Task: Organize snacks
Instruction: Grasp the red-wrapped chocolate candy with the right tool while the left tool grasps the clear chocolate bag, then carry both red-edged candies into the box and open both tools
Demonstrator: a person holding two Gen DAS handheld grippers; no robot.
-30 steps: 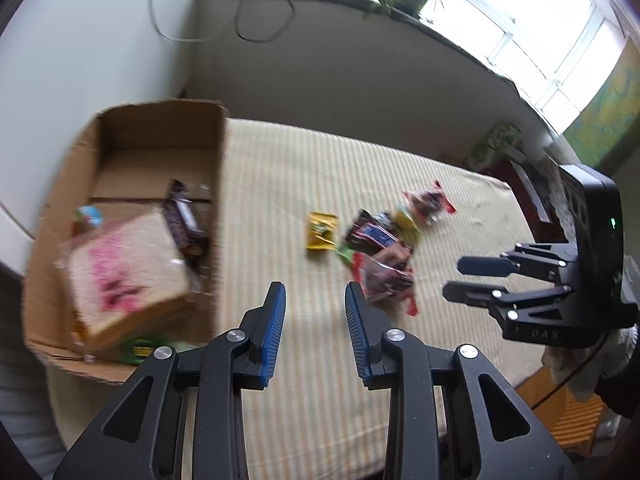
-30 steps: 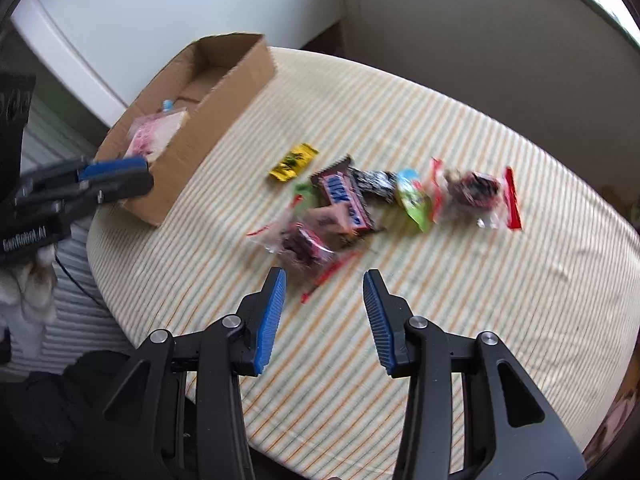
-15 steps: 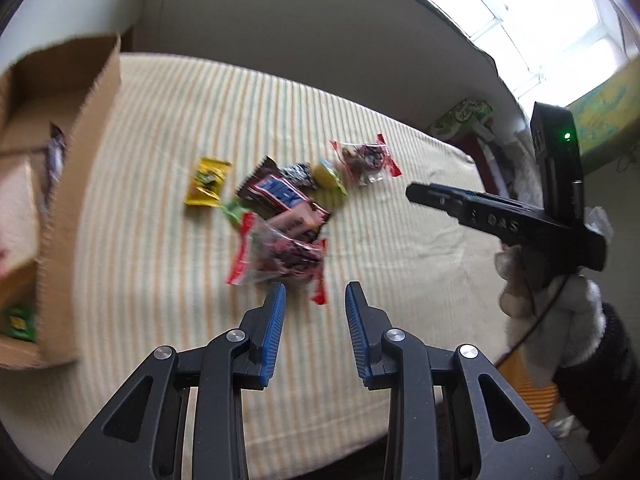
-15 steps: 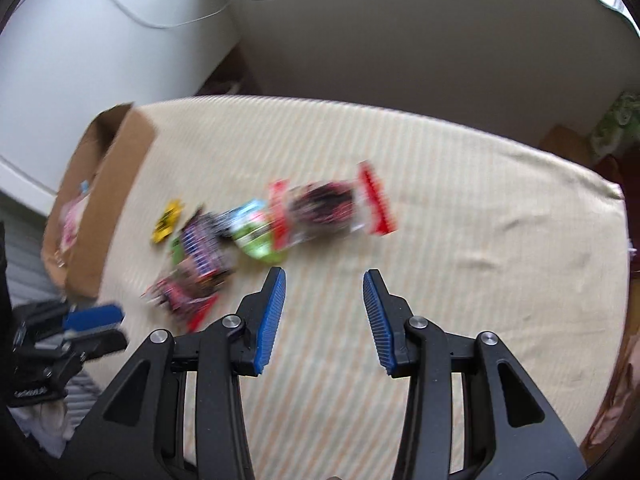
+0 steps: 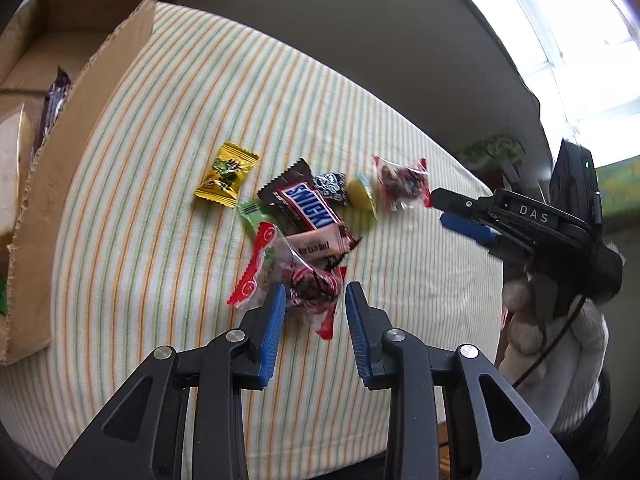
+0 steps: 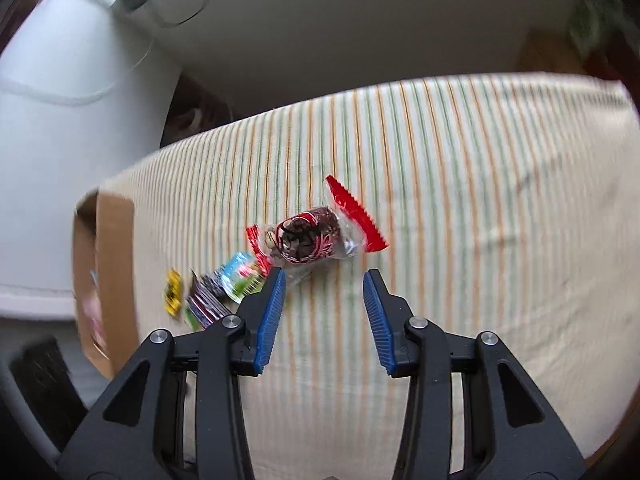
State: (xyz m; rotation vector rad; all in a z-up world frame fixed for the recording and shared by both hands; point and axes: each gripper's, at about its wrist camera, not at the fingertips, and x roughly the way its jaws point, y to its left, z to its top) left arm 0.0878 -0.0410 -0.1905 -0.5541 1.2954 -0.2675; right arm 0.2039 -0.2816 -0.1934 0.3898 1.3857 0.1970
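- The left hand-held gripper (image 5: 313, 300) is hanging over the striped bench (image 5: 160, 208), pointing down. Its blue jaws are standing a little apart with nothing pinched between them.
- A clear snack bag with red ends (image 5: 288, 276) is lying just past those jaws, at the near edge of the snack pile.
- A pink wrapper (image 5: 320, 245) is lying partly on that bag, and a Snickers bar (image 5: 308, 204) is lying just behind it.
- A yellow candy packet (image 5: 226, 176) is sitting by itself, a bit to the left of the pile.
- A green wrapper (image 5: 253, 213) is peeking out from under the Snickers bar.
- A cardboard box (image 5: 80, 120) is sitting at the left edge of the bench with some snacks inside it.
- The right hand-held gripper (image 6: 325, 290) is also pointing down at the bench. Its jaws are standing apart and holding nothing.
- Another clear bag with red ends (image 6: 316, 236) is lying just past the right jaws, at the right end of the snack row.
- A hand in a white glove (image 5: 560, 340) is holding the right hand-held gripper at the right side of the bench.
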